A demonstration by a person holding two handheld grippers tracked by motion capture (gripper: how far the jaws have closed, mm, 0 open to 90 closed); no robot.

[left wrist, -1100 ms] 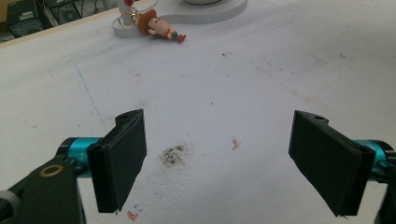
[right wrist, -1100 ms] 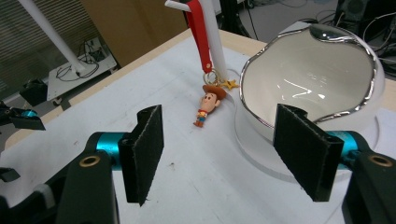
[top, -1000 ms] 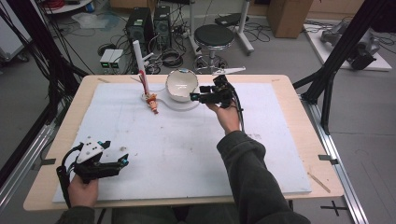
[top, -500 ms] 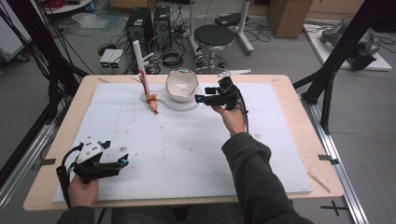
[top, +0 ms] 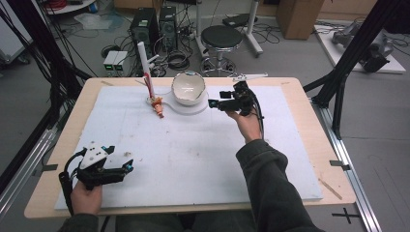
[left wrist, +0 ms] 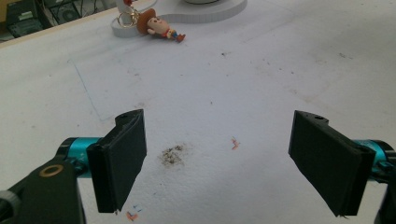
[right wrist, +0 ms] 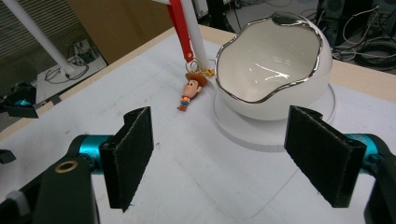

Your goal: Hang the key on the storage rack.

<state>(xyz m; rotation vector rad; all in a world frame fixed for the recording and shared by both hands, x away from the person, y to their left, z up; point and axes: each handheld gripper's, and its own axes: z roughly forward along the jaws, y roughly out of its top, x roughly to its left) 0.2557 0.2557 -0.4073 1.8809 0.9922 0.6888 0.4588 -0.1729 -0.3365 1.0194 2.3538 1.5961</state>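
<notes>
Right tool (top: 215,103) spread, empty, just beside bowl (top: 188,89) on white stand (top: 193,108) at table's far side. Likely grasp: straddle rim, close gently; glossy bowl may slip. Left tool (top: 126,166) spread, idle, near edge.

The left gripper (top: 126,166) has a black body, teal collars behind two flat black rectangular pads (left wrist: 122,161), a grey three-cornered plate on top, a brass-ringed hole near one jaw, and a black cable looping behind. The right gripper (top: 211,103) is built alike, with black felt-like pads (right wrist: 133,149) and teal collars. The right arm wears a dark olive-grey sleeve (top: 270,188).
</notes>
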